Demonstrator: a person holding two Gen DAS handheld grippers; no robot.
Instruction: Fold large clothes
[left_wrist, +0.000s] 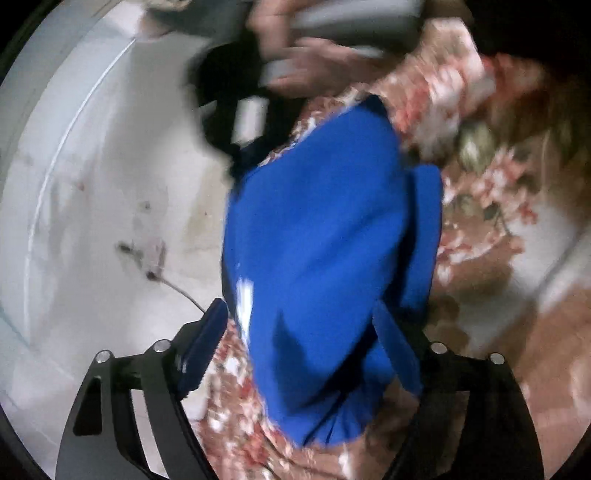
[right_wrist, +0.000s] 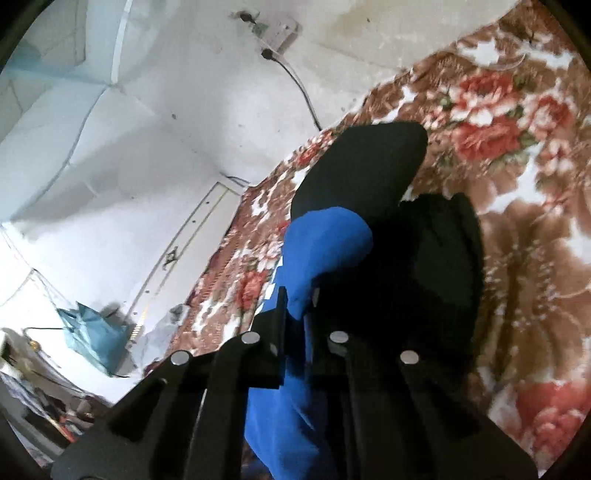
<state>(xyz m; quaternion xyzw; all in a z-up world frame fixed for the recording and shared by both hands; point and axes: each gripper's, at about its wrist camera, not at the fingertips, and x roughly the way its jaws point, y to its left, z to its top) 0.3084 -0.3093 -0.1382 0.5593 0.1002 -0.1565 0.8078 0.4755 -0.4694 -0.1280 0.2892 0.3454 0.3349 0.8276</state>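
The left gripper (left_wrist: 299, 332) gapes around the blue-and-black cloth garment (left_wrist: 325, 251); the right gripper (right_wrist: 297, 295) pinches it above the floral blanket (right_wrist: 517, 221).

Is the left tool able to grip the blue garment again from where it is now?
Probably yes. The left tool stands open and the blue garment hangs between its fingers, with nothing in front. The right tool already pinches the same cloth.

Dim indoor light, heavy motion blur in left view; right view sharper — fisheye edges bent, dark vignette
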